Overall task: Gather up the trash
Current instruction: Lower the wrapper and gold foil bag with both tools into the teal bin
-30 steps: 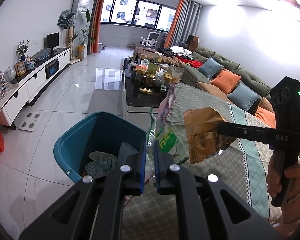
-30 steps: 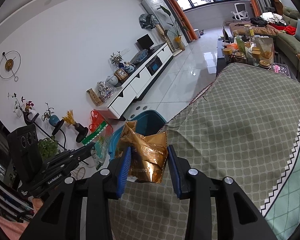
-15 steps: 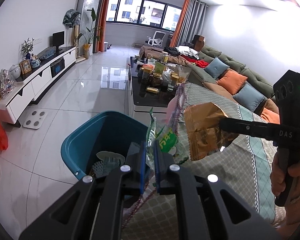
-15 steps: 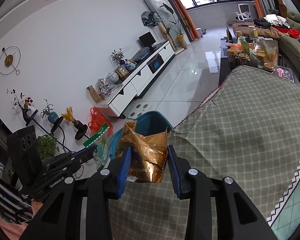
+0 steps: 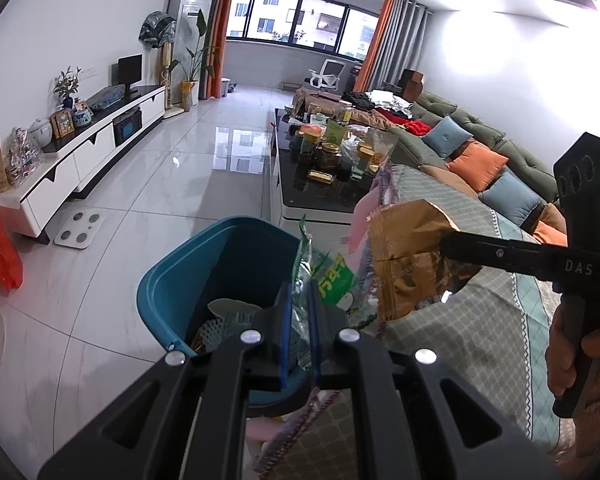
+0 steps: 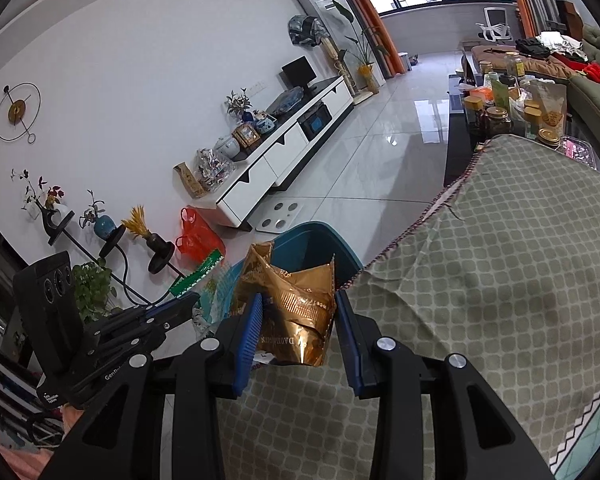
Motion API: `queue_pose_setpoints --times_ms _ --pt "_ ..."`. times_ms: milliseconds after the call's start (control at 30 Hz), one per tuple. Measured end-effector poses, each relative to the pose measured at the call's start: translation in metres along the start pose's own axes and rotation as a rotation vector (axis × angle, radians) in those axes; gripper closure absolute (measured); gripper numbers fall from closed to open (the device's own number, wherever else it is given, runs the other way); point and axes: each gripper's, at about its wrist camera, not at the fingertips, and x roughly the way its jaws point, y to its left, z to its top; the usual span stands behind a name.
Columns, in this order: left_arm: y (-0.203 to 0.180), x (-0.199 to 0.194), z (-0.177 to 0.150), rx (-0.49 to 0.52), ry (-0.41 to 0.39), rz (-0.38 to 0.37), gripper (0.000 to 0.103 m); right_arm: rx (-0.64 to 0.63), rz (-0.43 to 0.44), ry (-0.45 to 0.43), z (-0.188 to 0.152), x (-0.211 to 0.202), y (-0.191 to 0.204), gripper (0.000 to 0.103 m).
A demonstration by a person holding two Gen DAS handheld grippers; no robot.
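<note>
On the floor at the left stands the teal bin (image 5: 188, 280), hard against the edge of the cloth-covered table (image 5: 480, 320), with some litter already lying in its bottom. The left gripper (image 5: 299, 316) hangs right over the near rim, its blue pads clenched tight on a clear wrapper with green print (image 5: 332, 276). The wrapper stands up between the pads, above the bin's mouth or very near its table-side edge.

Further right, the right gripper (image 6: 296, 320) grasps a crumpled gold foil bag (image 6: 296, 300). Its pads sit wider apart than the other pair, pressing the bag's sides. From the left wrist view the bag (image 5: 408, 256) hangs over the table's fringe, just beside the bin and not clearly over the opening.

To my eye the step in hand is the drop: both pieces are lifted and brought to the bin, neither yet let go. The left one looks ready; the pads need only part, perhaps after a small nudge further over the opening. The foil bag needs carrying leftward past the cloth edge before release, or it may catch on the fringe or rim and fall outside.
</note>
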Motion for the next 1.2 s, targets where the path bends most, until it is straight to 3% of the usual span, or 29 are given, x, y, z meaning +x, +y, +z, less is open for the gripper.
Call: queue_pose_setpoints --times_ms 1200 --pt "0.033 0.052 -0.011 -0.088 0.094 0.061 0.094 -0.042 -0.081 0.11 0.014 0.076 0.021 0.066"
